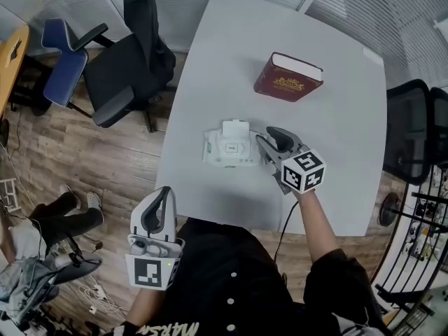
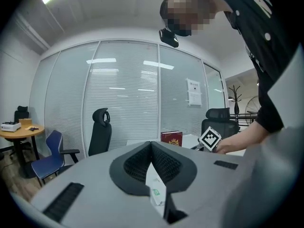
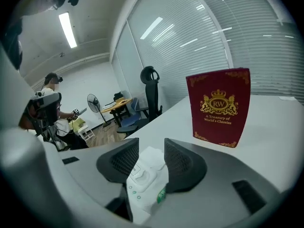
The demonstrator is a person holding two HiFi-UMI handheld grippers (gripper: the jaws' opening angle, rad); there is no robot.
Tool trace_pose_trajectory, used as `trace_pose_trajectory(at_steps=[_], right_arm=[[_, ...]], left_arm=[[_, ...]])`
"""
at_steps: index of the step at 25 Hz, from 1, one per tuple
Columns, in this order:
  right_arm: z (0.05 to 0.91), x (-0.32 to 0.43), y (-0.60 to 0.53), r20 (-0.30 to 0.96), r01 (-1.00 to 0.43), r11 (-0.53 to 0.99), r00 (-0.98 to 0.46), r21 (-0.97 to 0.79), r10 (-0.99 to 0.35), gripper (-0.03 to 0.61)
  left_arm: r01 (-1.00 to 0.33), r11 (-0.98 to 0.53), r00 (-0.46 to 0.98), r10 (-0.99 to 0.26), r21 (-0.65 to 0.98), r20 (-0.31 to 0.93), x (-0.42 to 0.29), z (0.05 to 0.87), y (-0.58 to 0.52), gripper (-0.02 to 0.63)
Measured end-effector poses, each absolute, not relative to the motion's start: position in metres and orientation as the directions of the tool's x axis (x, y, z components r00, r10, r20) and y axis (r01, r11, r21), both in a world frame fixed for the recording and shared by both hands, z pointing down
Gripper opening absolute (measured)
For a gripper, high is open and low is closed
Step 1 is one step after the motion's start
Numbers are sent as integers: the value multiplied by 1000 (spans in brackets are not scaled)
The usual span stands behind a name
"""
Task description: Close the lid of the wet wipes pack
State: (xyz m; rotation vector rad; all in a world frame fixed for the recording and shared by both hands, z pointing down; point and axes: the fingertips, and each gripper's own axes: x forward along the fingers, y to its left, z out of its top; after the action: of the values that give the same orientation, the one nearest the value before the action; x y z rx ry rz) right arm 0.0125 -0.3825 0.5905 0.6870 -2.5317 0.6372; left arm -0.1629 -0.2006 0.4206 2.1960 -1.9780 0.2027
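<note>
The white wet wipes pack (image 1: 225, 149) lies on the white table (image 1: 336, 138), and its lid (image 1: 235, 129) stands flipped up at the far side. My right gripper (image 1: 264, 139) hovers at the pack's right end with its jaws apart and nothing held. In the right gripper view the pack (image 3: 145, 175) shows through the gap of that gripper (image 3: 152, 144), just ahead and below. My left gripper (image 1: 162, 193) is off the table's near edge, close to the person's body. In the left gripper view the jaws of this gripper (image 2: 151, 144) meet at the tips, and the pack (image 2: 156, 189) shows far beyond.
A dark red book (image 1: 287, 78) stands on the table's far side, behind the pack. A black office chair (image 1: 129, 68) and a blue chair (image 1: 63, 58) are left of the table. Another black chair (image 1: 413, 131) is at the right edge, and cables and shoes lie on the wooden floor (image 1: 105, 159).
</note>
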Motion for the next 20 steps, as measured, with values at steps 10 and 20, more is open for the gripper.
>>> trace_pose_trajectory(at_steps=[10,20], right_arm=[[639,-9,-399,612,-503,779,-765,-374,-200,172],[678,-23,-407,670,-482,726,-741,-490,-39,166]], left_arm=[[-992,-94,114,-952,82,283,-160,444,-208,15],[-994,-81,98,-956,71,277,-172,450,-222,15]])
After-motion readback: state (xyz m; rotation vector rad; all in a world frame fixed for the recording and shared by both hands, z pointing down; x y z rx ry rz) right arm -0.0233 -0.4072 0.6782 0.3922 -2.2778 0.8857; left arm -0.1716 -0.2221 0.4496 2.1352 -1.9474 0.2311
